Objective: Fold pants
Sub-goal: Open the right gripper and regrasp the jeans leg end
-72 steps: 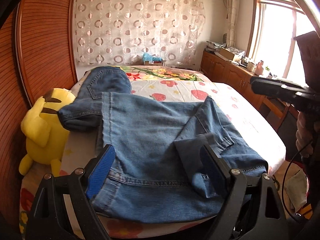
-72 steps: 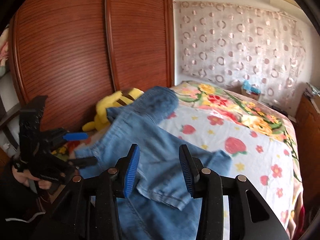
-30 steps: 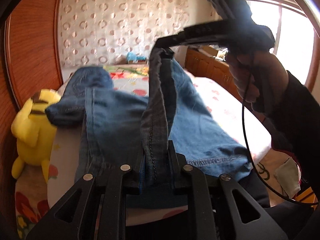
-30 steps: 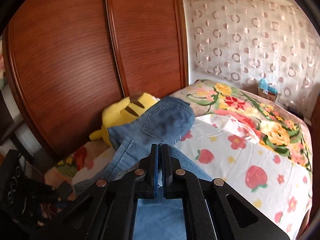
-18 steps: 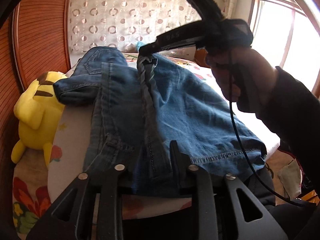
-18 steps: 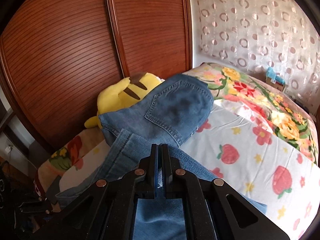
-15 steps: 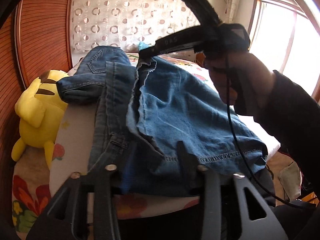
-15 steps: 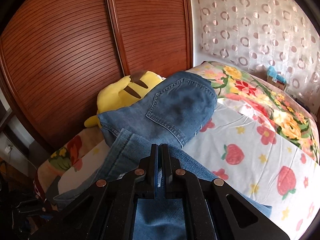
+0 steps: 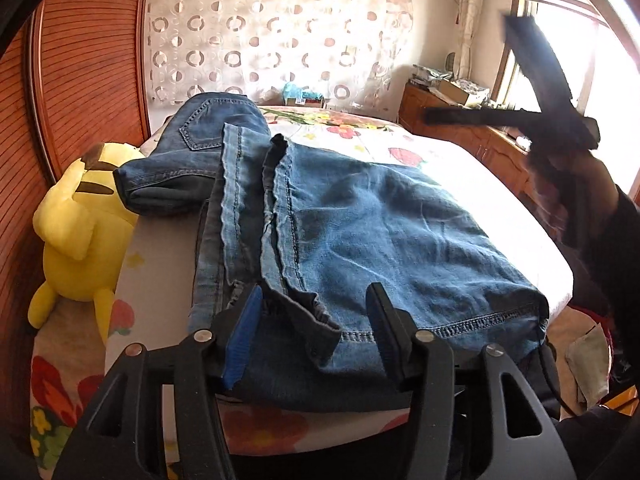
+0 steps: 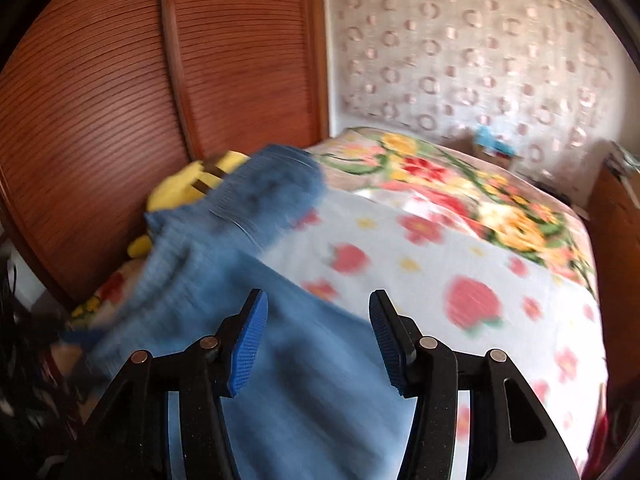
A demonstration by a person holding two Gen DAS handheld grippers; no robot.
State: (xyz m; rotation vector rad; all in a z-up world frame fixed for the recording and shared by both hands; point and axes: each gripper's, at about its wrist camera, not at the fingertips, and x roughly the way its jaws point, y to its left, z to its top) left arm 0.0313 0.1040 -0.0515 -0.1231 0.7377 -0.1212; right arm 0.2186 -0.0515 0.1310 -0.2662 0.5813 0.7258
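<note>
Blue jeans (image 9: 360,232) lie on the bed, one part folded over another, the hem at the near edge. The waist end with a back pocket (image 9: 200,132) lies bunched at the far left. My left gripper (image 9: 312,332) is open and empty, its jaws on either side of the near denim edge. My right gripper (image 10: 318,340) is open and empty above the jeans (image 10: 288,380), which are blurred in that view. The right gripper also shows raised at the right of the left wrist view (image 9: 520,116).
A yellow plush toy (image 9: 84,220) sits on the bed's left edge against the wooden wardrobe (image 9: 80,80). The floral bedsheet (image 10: 480,264) stretches to the right. A wooden dresser (image 9: 460,120) stands by the window beyond the bed.
Both grippers have opened and let go of the denim fold. The folded part has dropped flat on the bed. The right gripper has lifted away to the right.
</note>
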